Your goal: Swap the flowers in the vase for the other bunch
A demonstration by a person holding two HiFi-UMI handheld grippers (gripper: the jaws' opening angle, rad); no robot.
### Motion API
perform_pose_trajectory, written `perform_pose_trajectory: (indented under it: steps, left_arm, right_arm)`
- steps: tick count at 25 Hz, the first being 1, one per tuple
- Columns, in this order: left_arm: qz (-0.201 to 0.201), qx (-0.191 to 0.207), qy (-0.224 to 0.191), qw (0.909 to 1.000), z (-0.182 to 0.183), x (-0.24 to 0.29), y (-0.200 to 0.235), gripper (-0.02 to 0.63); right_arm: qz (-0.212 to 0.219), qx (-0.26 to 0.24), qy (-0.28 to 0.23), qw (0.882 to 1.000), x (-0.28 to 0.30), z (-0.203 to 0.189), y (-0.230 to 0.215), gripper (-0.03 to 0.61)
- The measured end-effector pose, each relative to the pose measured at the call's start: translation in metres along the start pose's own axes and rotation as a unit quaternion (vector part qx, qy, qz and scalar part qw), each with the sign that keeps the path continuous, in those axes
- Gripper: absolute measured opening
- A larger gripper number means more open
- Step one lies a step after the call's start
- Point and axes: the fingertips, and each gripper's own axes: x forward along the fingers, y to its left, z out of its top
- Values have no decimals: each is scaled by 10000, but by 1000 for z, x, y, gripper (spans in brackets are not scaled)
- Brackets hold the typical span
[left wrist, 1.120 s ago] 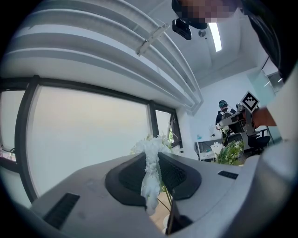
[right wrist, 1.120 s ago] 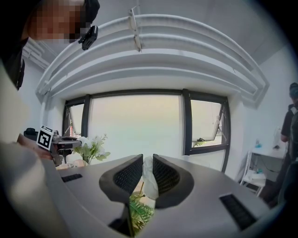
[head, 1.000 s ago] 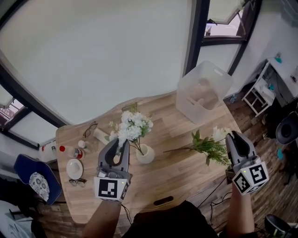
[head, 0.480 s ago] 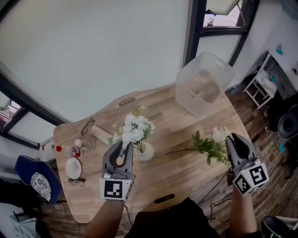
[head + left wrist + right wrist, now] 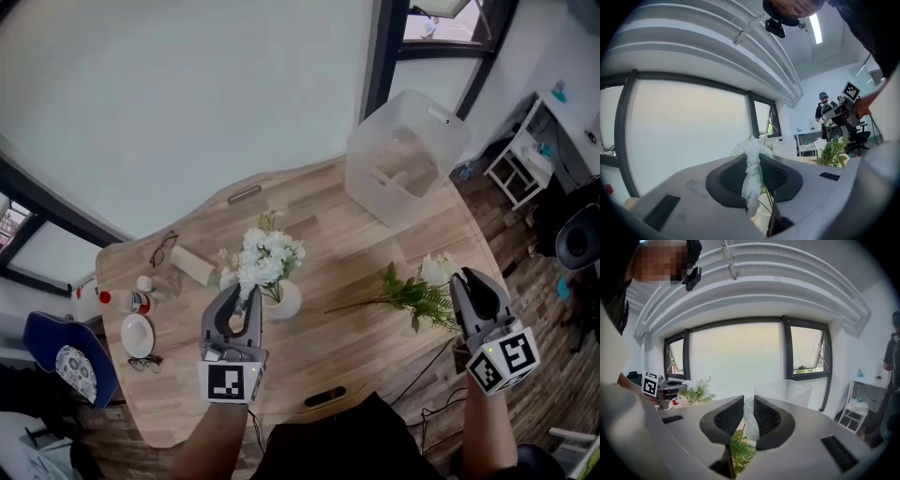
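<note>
A bunch of white flowers (image 5: pixel 270 258) stands with its stems in a small white vase (image 5: pixel 284 302) on the wooden table (image 5: pixel 356 337). My left gripper (image 5: pixel 242 298) is shut on that bunch, just left of the vase. In the left gripper view a white bloom (image 5: pixel 752 161) is pinched between the pads, with the vase (image 5: pixel 761 215) below. My right gripper (image 5: pixel 466 286) is shut on the other bunch (image 5: pixel 422 292), green leaves with a white bloom, held above the table's right end. In the right gripper view a pale bloom (image 5: pixel 750 418) sits between the pads, leaves (image 5: pixel 740 451) below.
A clear plastic bin (image 5: pixel 403 159) stands at the table's far right. At the left end are glasses (image 5: pixel 164 249), a pale roll (image 5: pixel 192 265), a red-capped bottle (image 5: pixel 127 301) and a white bowl (image 5: pixel 138 335). A dark flat object (image 5: pixel 323 398) lies at the near edge. A blue chair (image 5: pixel 61 361) stands left.
Both grippers have sunk a little, each keeping hold of its bunch. The white bunch now sits lower over the vase.
</note>
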Motion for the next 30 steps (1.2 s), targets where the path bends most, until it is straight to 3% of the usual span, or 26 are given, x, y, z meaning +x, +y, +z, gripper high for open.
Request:
perform_pose_trajectory:
  steps: [9, 20, 30]
  left_arm:
    - [64, -268, 167, 9995, -13, -5, -10, 72]
    - [-93, -242, 416, 9988, -29, -9, -19, 74]
    - [-292, -231, 434, 9984, -21, -17, -29, 121]
  right_arm:
    - [-15, 10, 17, 10000, 0, -5, -2, 86]
    - [43, -13, 8, 10000, 4, -1, 3, 86]
    - [139, -53, -65, 9999, 6, 8, 13, 86]
